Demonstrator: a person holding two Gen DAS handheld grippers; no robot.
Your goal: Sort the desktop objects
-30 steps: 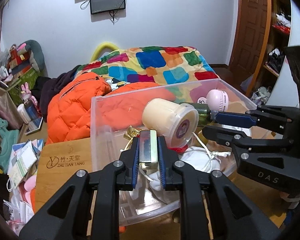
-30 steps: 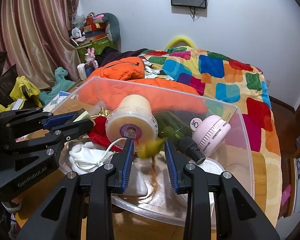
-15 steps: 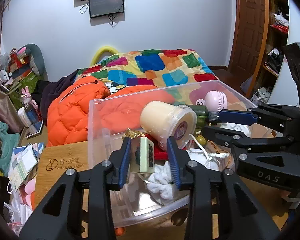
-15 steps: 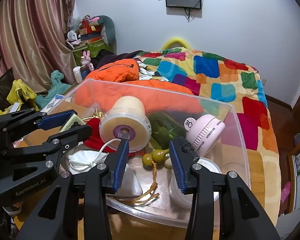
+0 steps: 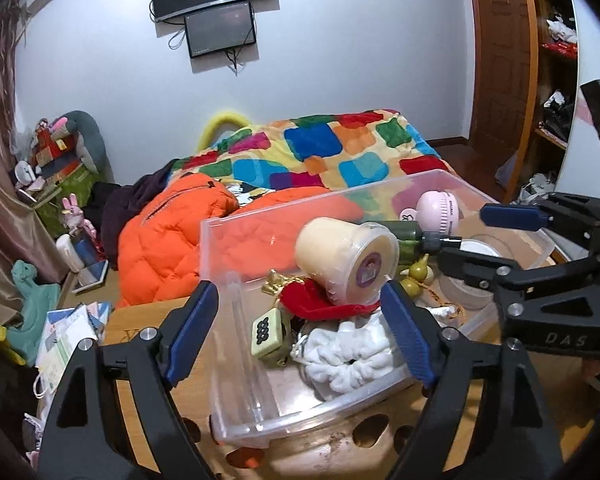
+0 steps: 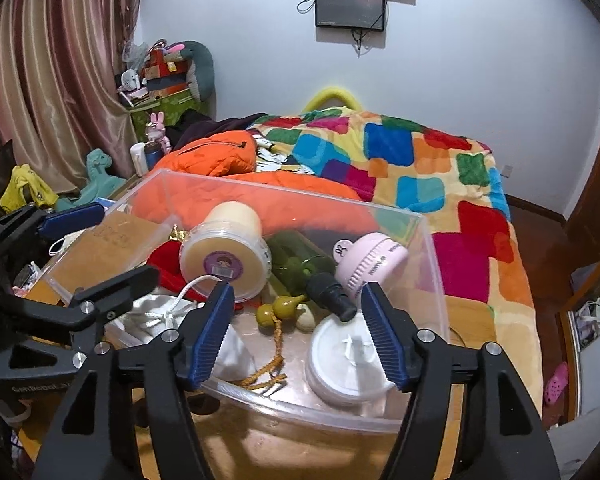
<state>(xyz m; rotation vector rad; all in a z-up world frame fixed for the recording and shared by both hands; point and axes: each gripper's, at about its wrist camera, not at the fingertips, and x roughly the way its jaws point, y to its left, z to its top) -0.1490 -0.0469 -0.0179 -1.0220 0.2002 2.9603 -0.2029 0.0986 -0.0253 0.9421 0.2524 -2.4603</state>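
Bin on the desk collects the sorted clutter, so both hand-held grippers, left and right, hang over it, jaws opening, empty, tile and gourd lying inside.

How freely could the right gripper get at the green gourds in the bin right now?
Probably freely. The gourds lie uncovered on the floor of the bin, just ahead of the right gripper, whose jaws are opening with nothing between them. The dark bottle beside them crowds one side.
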